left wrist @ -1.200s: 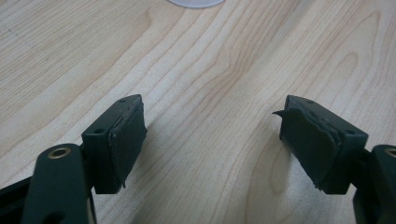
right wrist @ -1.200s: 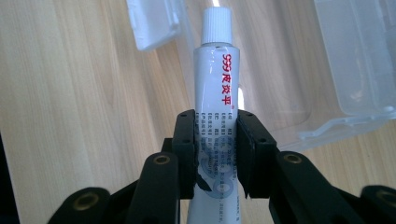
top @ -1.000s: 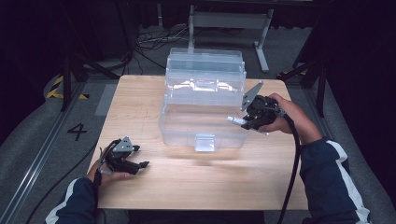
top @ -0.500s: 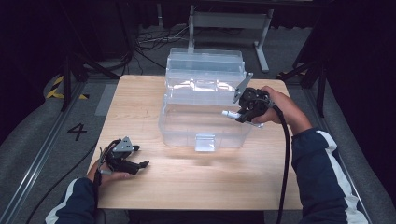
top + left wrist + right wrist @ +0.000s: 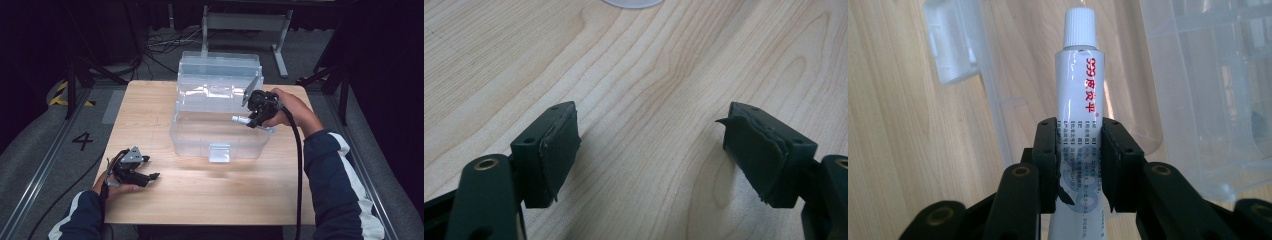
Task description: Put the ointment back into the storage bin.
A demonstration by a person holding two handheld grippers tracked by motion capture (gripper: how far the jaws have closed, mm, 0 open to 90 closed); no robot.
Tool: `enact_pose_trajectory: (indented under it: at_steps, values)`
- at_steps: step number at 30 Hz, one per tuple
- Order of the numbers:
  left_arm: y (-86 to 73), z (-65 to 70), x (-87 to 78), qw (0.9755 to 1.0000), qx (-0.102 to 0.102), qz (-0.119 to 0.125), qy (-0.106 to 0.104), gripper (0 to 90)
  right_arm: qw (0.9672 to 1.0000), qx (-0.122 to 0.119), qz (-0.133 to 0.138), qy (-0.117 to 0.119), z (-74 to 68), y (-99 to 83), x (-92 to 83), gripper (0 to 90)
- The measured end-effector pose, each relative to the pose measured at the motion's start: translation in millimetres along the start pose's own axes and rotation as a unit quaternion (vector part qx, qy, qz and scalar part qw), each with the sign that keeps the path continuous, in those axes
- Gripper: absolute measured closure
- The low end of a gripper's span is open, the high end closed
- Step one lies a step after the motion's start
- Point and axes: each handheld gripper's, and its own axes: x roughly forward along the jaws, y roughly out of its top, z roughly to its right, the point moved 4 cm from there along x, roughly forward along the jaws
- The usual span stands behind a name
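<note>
A clear plastic box (image 5: 220, 135) stands open on the wooden table (image 5: 210, 195), its lid (image 5: 220, 75) tipped back. My right gripper (image 5: 247, 120) hovers over the box's right side, shut on a white tube (image 5: 240, 120) with a white cap and red lettering. In the right gripper view the tube (image 5: 1080, 90) stands up between the jaws of my right gripper (image 5: 1080, 160), above the box's inside (image 5: 1198, 100). My left gripper (image 5: 150, 176) rests near the table's front left corner, open, with bare wood between the pads (image 5: 556, 145) of my left gripper (image 5: 649, 150).
The box's front latch (image 5: 220, 152) faces the person. Dark floor, cables and a metal stand (image 5: 245, 20) lie beyond the table's far edge. Bare wood stretches in front of the box.
My right gripper has carried the tube leftward, from beside the box's right wall to above its inside. The left gripper has stayed where it was.
</note>
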Motion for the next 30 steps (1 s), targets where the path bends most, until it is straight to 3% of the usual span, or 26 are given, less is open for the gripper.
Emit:
enact_pose_trajectory:
  at_steps: [5,13,30]
  values:
    - [0.0,0.1,-0.1,1.0,0.0,0.0,0.0,22.7,0.9998,-0.014,-0.013,0.007,0.2,10.1,7.6,71.5]
    - [0.0,0.0,0.0,1.0,0.0,0.0,0.0,22.7,0.9993,-0.016,-0.029,0.021,3.6,19.2,25.3,71.5]
    - [-0.1,0.1,-0.1,1.0,0.0,0.0,-0.001,22.6,0.996,-0.018,-0.071,0.051,11.4,10.9,66.9,71.4]
